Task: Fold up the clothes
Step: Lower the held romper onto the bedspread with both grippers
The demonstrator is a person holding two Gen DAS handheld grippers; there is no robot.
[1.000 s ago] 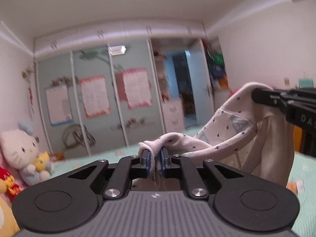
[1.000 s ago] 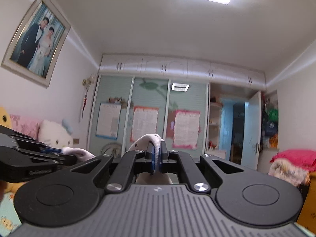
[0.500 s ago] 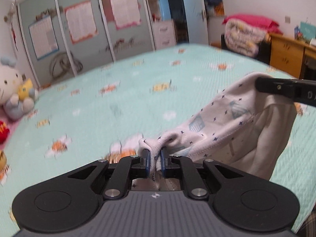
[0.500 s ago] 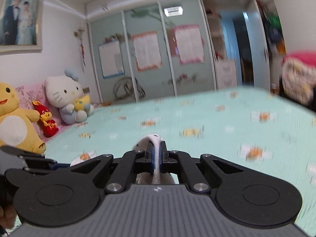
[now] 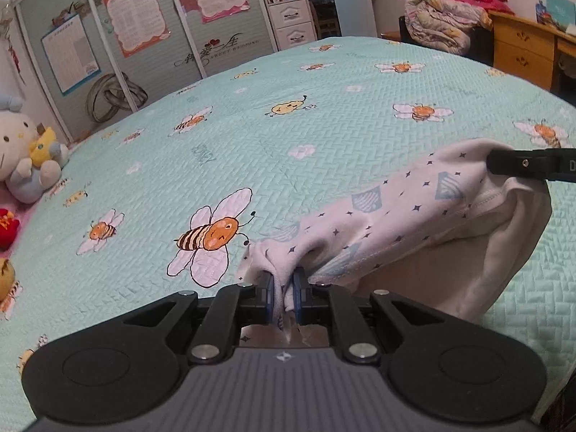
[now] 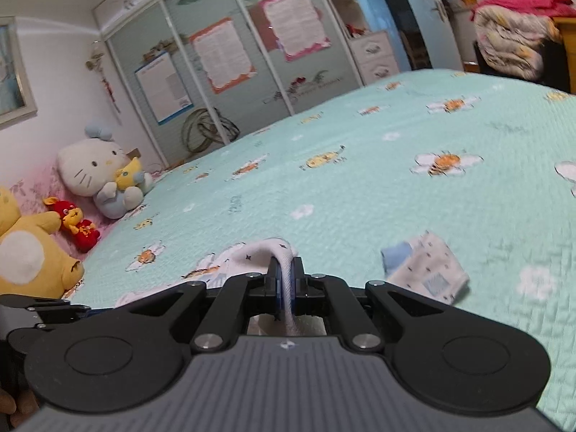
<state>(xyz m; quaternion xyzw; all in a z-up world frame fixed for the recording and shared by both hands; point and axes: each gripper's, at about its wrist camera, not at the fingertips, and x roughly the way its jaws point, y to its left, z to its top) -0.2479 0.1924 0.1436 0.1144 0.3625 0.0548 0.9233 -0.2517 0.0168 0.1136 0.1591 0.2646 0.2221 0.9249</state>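
Observation:
A small white garment (image 5: pixel 403 212) with dark stars and pale blue patches hangs stretched between both grippers, low over the mint bedspread (image 5: pixel 324 133). My left gripper (image 5: pixel 284 295) is shut on one bunched end of it. At the right edge of the left wrist view, the right gripper's black fingers (image 5: pixel 522 165) hold the other end. In the right wrist view my right gripper (image 6: pixel 286 280) is shut on a ribbed white edge of the garment (image 6: pixel 252 252). A sleeve with a blue cuff (image 6: pixel 421 266) lies on the bedspread to the right.
Plush toys sit at the left: a white cat (image 6: pixel 97 169), a yellow one (image 6: pixel 25 252) and a small red one (image 6: pixel 75 219). Wardrobe doors (image 5: pixel 144 36) with posters stand beyond the bed. A rolled quilt (image 5: pixel 442 18) and a wooden desk (image 5: pixel 522 50) are at the right.
Both grippers have come down from pointing at the wardrobe and ceiling to just above the bedspread, carrying the garment with them. The sleeve now rests on the bed. Both grips are unchanged.

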